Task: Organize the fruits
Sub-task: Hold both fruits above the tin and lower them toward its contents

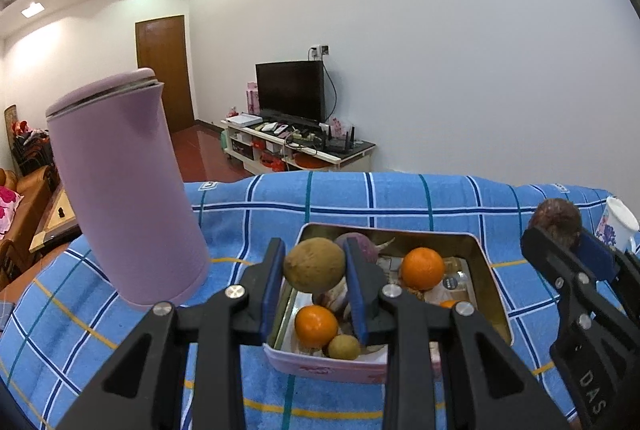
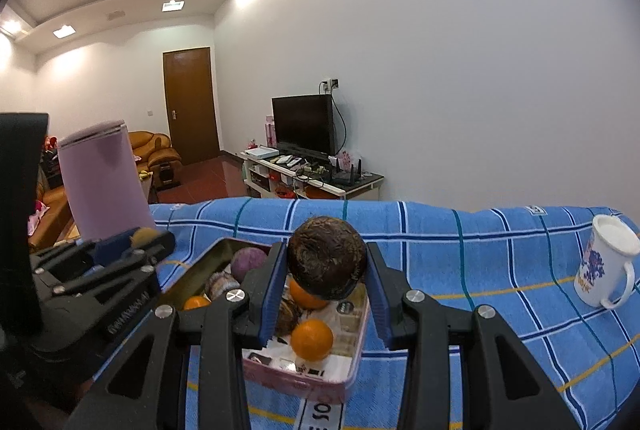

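Observation:
My left gripper [image 1: 315, 280] is shut on a brown-green kiwi [image 1: 315, 264], held above the pink metal tin [image 1: 320, 368]. Inside the tin lie oranges [image 1: 423, 268], a small greenish fruit [image 1: 344, 347] and purple fruits. My right gripper [image 2: 327, 284] is shut on a dark brown wrinkled passion fruit [image 2: 327, 264], also above the tin [image 2: 304, 382]. From the left wrist view the right gripper [image 1: 560, 242] shows at the right edge with the dark fruit [image 1: 559, 224]. In the right wrist view the left gripper [image 2: 136, 240] sits at the left.
A tall lilac cylinder container [image 1: 124, 190] stands left of the tin on the blue checked cloth [image 1: 400, 198]. A white mug [image 2: 604, 262] with blue print stands at the right. Beyond the table are a TV stand [image 1: 296, 146], a door and a sofa.

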Demonstrator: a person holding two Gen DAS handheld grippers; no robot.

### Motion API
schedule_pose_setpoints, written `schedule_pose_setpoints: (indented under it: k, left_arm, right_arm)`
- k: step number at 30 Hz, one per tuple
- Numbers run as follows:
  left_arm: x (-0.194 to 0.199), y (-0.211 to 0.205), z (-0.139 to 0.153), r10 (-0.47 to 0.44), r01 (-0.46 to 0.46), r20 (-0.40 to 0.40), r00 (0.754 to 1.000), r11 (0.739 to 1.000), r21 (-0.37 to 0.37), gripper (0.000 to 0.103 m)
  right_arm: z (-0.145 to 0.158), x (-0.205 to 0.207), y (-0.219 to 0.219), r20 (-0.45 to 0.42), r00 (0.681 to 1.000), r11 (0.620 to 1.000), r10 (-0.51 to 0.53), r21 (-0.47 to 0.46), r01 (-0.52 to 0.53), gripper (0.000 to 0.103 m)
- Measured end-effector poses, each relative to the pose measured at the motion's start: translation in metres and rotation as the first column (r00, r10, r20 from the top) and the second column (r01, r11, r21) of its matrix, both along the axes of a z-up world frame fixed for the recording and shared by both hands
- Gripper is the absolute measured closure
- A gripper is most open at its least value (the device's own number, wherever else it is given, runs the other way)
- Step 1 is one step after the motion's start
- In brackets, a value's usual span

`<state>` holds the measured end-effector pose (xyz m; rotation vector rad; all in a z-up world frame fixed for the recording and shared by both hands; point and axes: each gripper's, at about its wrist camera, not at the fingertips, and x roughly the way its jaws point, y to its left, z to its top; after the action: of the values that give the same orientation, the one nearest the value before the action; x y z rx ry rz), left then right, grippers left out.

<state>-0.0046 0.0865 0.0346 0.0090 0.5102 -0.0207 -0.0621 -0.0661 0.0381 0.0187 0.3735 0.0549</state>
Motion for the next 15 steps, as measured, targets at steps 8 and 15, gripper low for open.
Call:
schedule_pose_setpoints:
  k: [8, 15]
  left_arm:
    - [0.008, -0.002, 0.001, 0.006, -0.007, 0.011, 1.000, 1.000, 0.013, 0.071]
    - [0.020, 0.000, 0.000, 0.018, -0.018, -0.005, 1.000, 1.000, 0.013, 0.071]
  right_arm:
    - [0.002, 0.001, 0.015, 0.032, 0.999, 0.999, 0.016, -0.052, -0.014, 0.062]
    - [0.001, 0.010, 0.018, 0.033, 0.999, 0.999, 0.009, -0.053, -0.007, 0.062]
